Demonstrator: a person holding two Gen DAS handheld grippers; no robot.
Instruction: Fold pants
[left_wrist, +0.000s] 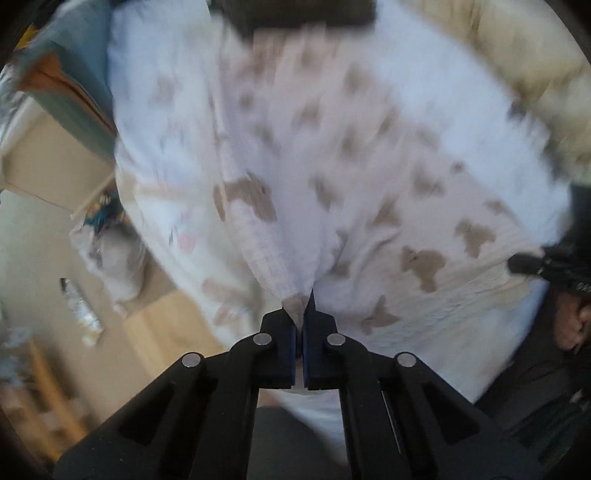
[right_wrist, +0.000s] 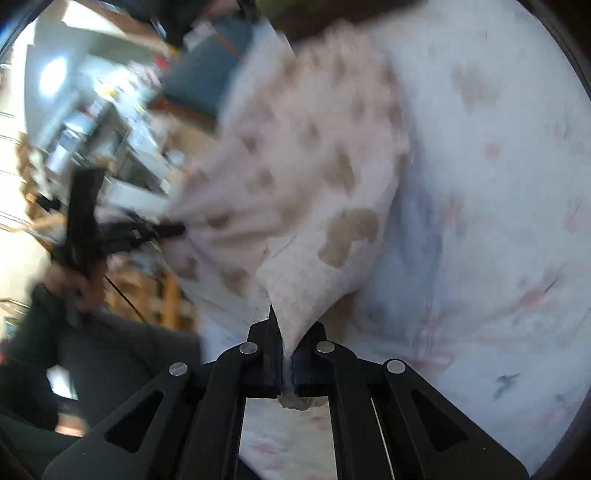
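The pants are white waffle cloth with brown bear prints, spread over a bed. My left gripper is shut on one corner of the pants and the cloth fans away from it. My right gripper is shut on another corner of the pants, with a bit of cloth poking out behind the pads. The right gripper shows at the right edge of the left wrist view, and the left gripper shows at the left of the right wrist view. Both views are motion-blurred.
The bed sheet is white with faint pink and blue prints. A beige blanket lies at the far right. A blue and orange cushion, boxes and a bottle lie beside the bed. Cluttered shelves stand to the left.
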